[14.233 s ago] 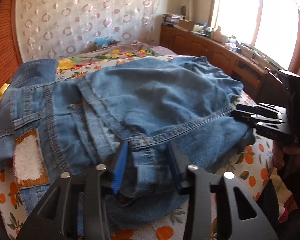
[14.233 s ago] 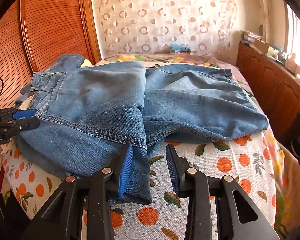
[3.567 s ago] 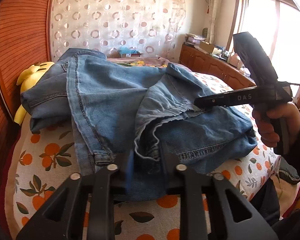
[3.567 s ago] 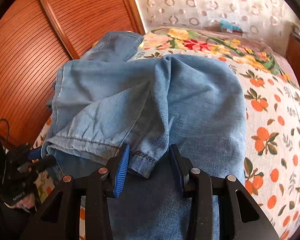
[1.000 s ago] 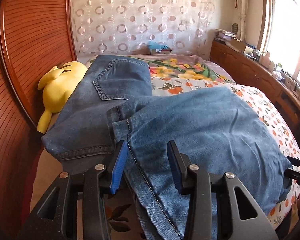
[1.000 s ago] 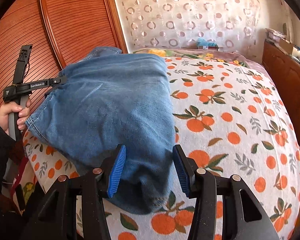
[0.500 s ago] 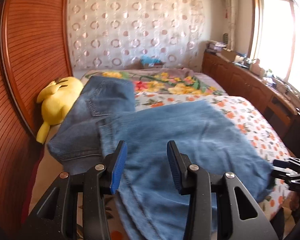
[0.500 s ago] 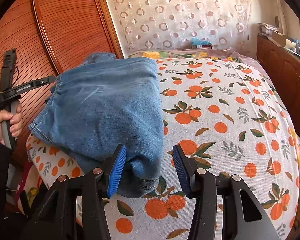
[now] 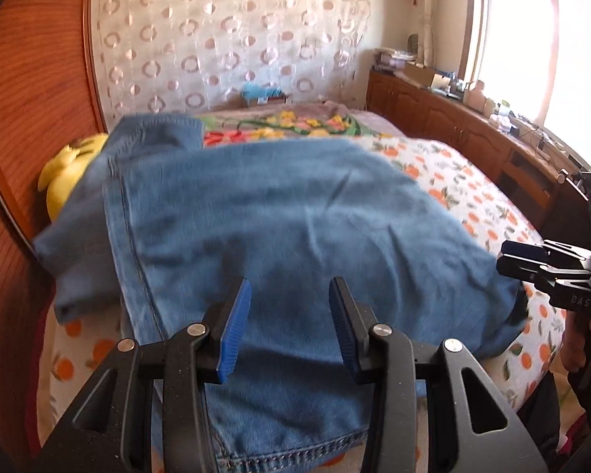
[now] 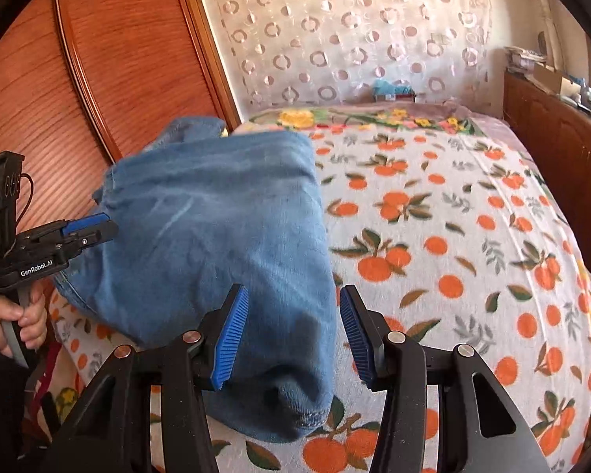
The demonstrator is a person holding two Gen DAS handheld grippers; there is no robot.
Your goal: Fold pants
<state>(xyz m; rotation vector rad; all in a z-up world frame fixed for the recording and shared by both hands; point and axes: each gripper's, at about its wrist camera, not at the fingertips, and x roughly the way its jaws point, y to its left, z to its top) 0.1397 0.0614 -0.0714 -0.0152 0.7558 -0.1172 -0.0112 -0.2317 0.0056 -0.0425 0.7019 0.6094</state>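
Folded jeans (image 9: pixel 295 216) on bed (image 10: pixel 453 236), left claw (image 9: pixel 289 327) released above them, right claw (image 10: pixel 291 329) released over their near end

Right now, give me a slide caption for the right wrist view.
Right gripper open above the near end of folded jeans on an orange-print bedspread, left gripper at their far side.
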